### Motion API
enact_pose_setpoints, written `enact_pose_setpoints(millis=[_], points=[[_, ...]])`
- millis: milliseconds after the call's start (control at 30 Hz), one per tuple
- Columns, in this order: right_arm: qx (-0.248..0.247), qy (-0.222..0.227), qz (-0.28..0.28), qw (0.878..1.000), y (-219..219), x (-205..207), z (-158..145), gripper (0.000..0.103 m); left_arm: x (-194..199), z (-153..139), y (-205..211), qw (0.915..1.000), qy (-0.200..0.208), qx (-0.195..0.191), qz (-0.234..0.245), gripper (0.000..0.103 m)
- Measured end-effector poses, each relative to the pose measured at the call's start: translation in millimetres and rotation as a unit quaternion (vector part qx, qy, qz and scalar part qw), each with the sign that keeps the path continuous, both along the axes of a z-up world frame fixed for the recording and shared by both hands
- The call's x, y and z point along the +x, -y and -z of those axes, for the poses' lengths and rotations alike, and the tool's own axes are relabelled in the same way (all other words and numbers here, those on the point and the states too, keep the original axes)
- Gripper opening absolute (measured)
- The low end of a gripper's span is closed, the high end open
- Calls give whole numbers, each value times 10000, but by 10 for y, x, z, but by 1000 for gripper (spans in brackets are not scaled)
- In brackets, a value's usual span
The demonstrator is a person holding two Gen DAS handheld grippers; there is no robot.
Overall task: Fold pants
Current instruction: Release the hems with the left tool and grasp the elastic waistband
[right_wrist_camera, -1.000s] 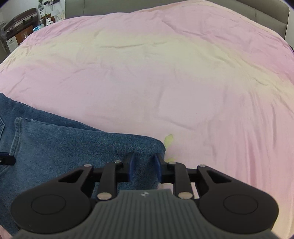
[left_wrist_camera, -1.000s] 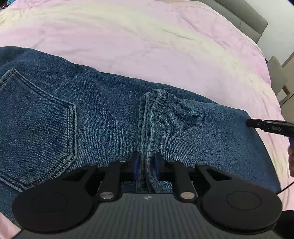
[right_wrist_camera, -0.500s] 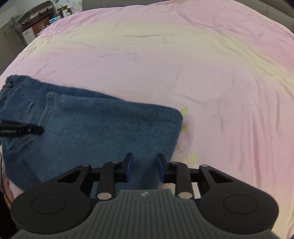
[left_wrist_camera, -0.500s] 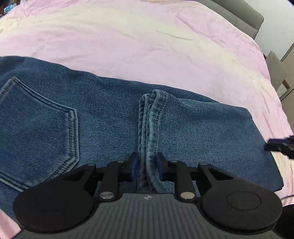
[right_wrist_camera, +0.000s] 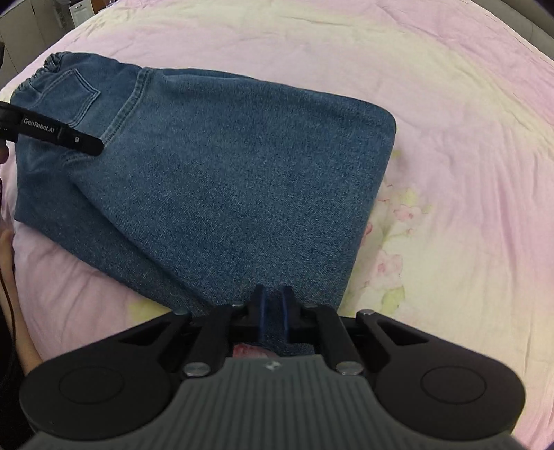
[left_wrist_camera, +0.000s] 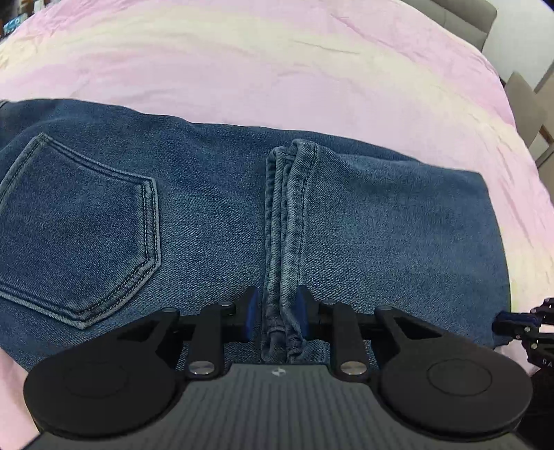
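Blue denim pants (left_wrist_camera: 214,214) lie folded on a pink bedspread (left_wrist_camera: 277,62), back pocket (left_wrist_camera: 79,242) facing up. My left gripper (left_wrist_camera: 275,313) is shut on the stacked hem cuffs (left_wrist_camera: 287,221) at the near edge. In the right wrist view the folded pants (right_wrist_camera: 235,173) spread ahead, waistband (right_wrist_camera: 45,69) at far left. My right gripper (right_wrist_camera: 271,313) is shut on the near edge of the fold. The left gripper shows there as a black bar (right_wrist_camera: 52,133) over the pocket end.
The bedspread (right_wrist_camera: 432,104) stretches ahead and right, with a floral print (right_wrist_camera: 394,242) beside the fold. A grey headboard (left_wrist_camera: 464,14) and chair (left_wrist_camera: 526,104) stand far right. A hand and cable (right_wrist_camera: 8,259) sit at the left edge.
My right gripper has pulled back toward the near edge and closed onto the denim fold. My left gripper keeps its hold on the cuffs, jaws slightly wider.
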State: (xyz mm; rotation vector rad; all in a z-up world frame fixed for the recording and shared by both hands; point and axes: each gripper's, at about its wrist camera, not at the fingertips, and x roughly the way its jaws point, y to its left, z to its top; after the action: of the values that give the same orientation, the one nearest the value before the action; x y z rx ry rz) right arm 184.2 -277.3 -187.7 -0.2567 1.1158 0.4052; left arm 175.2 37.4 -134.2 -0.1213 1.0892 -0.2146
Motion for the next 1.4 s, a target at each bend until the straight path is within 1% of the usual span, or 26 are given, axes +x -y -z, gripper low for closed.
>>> enact_pose_setpoints(millis=[100,133,200,233,333,467,567,600,633,667,733,767,800,833,867,900,933,967,1033,1100,1200,1300,1367,1400], points=[[108,-172,124,9997,9,123,50,2,21,34,87,9998,35,171,63,28],[129,-212,162,9996,14,155,53,0,30,43,111,9998,41,192,52,28],[102,-254,163,9995,-25,182,77,0,14,35,136,9997,103,210,34,29],[51,-246,132,9996,-49,184,71,0,-6,23,138,9997,158,202,30,29],[-111,-188,42,9998,-120,168,32,0,-148,-69,113,9995,279,162,-65,34],[-145,38,-212,9997,-167,134,-133,1,-307,-273,-15,9981,511,75,-349,34],[-87,236,-631,9977,-316,147,-294,14,-375,-503,-207,9959,570,-107,-693,34],[-103,306,-805,9962,-390,157,-332,21,-404,-564,-290,9944,621,-227,-829,36],[-119,396,-1037,9937,-497,171,-372,24,-429,-617,-378,9928,666,-351,-936,38],[-121,462,-1275,9907,-612,195,-407,24,-462,-674,-481,9913,694,-420,-1035,40],[-114,533,-1664,9846,-839,263,-442,27,-502,-762,-702,9881,773,-458,-1251,46],[-99,561,-1857,9809,-967,305,-452,30,-515,-804,-823,9864,803,-448,-1363,47],[-84,598,-2040,9771,-1092,351,-457,38,-526,-839,-955,9846,811,-447,-1483,51],[-79,627,-2208,9733,-1207,394,-457,43,-526,-861,-1084,9827,808,-452,-1603,53],[-84,637,-2393,9688,-1338,446,-449,44,-519,-897,-1232,9806,800,-465,-1729,55],[-99,647,-2567,9643,-1471,512,-437,47,-502,-906,-1375,9782,780,-474,-1866,59],[-109,660,-2744,9593,-1580,550,-424,52,-511,-909,-1518,9756,770,-479,-1997,64],[-151,698,-2989,9516,-1730,581,-414,55,-517,-909,-1658,9731,758,-491,-2118,66],[-204,785,-3371,9380,-1945,647,-383,74,-539,-897,-1933,9672,716,-551,-2374,72],[-233,807,-3730,9240,-2152,740,-343,77,-556,-853,-2165,9610,679,-673,-2597,78],[-336,752,-4072,9096,-2336,878,-274,78,-591,-702,-2447,9497,556,-967,-2927,81],[-481,610,-4271,9009,-2446,985,-170,78,-626,-509,-2604,9396,471,-1212,-3166,81],[-541,518,-4307,8994,-2517,1061,-92,78,-632,-409,-2664,9339,479,-1391,-3258,81],[-518,440,-4327,8990,-2552,1095,-56,81,-619,-358,-2692,9309,486,-1489,-3301,81]])
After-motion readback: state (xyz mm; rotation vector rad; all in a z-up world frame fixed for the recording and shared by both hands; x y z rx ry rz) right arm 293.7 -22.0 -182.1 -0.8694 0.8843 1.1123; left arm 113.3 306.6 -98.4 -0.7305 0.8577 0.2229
